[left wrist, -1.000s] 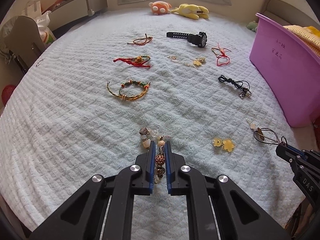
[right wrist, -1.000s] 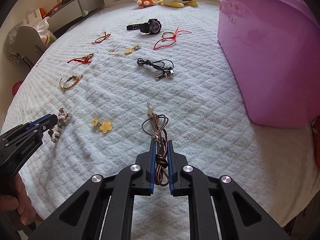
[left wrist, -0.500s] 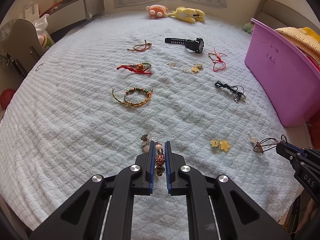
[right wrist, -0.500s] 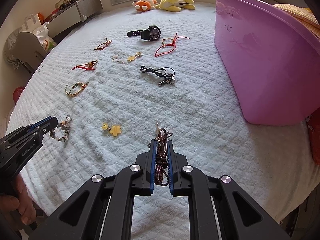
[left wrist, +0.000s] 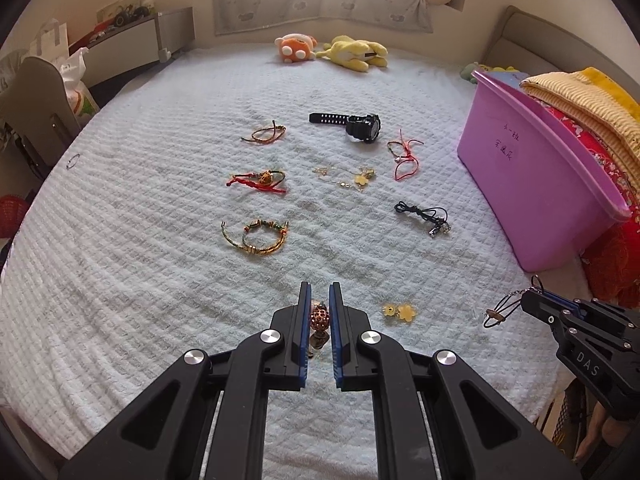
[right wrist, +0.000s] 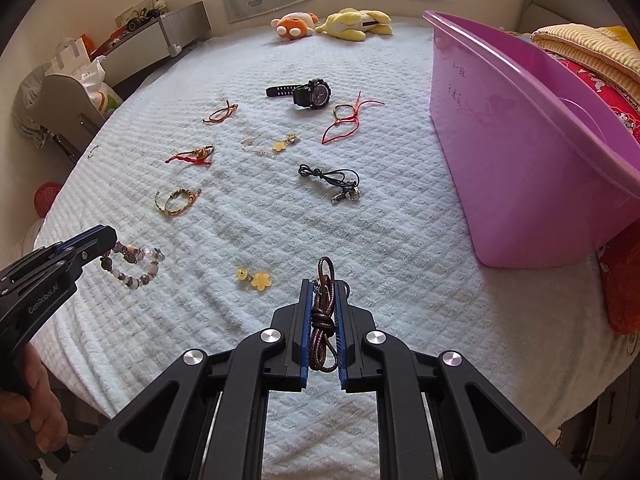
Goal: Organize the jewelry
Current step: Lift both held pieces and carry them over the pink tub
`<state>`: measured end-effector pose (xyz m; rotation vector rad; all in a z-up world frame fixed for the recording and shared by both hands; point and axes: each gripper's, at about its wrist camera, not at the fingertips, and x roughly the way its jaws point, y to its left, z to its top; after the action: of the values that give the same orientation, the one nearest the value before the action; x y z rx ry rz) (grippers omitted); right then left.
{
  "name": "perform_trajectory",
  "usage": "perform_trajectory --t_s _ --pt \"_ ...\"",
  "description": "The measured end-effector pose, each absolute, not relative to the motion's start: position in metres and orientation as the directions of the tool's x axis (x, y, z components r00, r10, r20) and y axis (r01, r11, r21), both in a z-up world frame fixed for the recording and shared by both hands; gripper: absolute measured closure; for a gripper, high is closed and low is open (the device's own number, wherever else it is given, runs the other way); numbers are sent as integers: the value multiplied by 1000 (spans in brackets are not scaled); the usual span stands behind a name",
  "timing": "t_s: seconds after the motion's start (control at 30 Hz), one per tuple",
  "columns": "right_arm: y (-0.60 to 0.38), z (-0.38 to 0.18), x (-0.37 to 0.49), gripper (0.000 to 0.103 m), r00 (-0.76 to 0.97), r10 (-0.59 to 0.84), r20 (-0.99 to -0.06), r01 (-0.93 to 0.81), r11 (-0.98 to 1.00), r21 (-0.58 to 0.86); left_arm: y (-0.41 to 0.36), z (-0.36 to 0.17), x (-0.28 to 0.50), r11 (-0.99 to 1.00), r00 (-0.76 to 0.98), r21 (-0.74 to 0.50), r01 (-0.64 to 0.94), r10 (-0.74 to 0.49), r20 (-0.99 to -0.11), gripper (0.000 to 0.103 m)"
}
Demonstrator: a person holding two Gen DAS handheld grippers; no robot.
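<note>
We hold two pieces of jewelry clear of the bed (left wrist: pixel 120 280), one in each claw. Our left gripper (left wrist: pixel 319 304) is closed on a beaded bracelet (right wrist: pixel 134 266); from the left wrist only a studded copper bead shows between the blue pads, while the right wrist view shows the rest of the strand hanging in a loop off the fingertips above the bed's near left edge. Our right gripper (right wrist: pixel 323 300) is clamped on a brown cord necklace (right wrist: pixel 322 312), its knotted cords bunched between the pads and a loop poking out past the tips; from the left wrist its wire ring and pendant dangle from the claw near the bed's near right corner.

Between the two claws, a yellow flower charm (left wrist: pixel 400 312) lies on the white quilt near the near edge. Further in, the remaining pieces sit in loose rows: a green and gold braided bracelet (left wrist: pixel 256 236), a red cord bracelet (left wrist: pixel 260 180) and a thin brown string bracelet (left wrist: pixel 264 134) toward the left side; a gold chain with a flower (left wrist: pixel 348 176), a black cord necklace (left wrist: pixel 424 216), a red string bracelet (left wrist: pixel 404 156) and a black watch (left wrist: pixel 352 124) toward the right.

A purple plastic tub (left wrist: pixel 540 184) stands along the bed's right edge, apart from all the jewelry. Two plush toys (left wrist: pixel 332 50) rest at the far edge.
</note>
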<state>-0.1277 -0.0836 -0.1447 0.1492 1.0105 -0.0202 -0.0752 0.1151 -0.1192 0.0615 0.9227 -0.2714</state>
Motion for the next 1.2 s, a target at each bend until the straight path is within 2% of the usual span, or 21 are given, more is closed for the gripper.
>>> perform_trajectory --t_s 0.3,0.63,0.9,1.2 --pt "-82 -92 -134 93 546 36 -837 114 987 117 108 -68 -75 939 565 -67 337 -259 -783 94" --pt "-107 9 -141 93 621 -11 -784 195 971 141 71 22 -71 879 559 -55 474 -348 -753 94" --pt "-166 58 -149 93 652 -41 -757 231 962 147 1 74 -69 819 534 -94 566 -451 -715 94" --pt "-268 74 -125 93 652 19 -758 139 980 144 -114 114 -57 829 551 -144 541 -478 -684 94"
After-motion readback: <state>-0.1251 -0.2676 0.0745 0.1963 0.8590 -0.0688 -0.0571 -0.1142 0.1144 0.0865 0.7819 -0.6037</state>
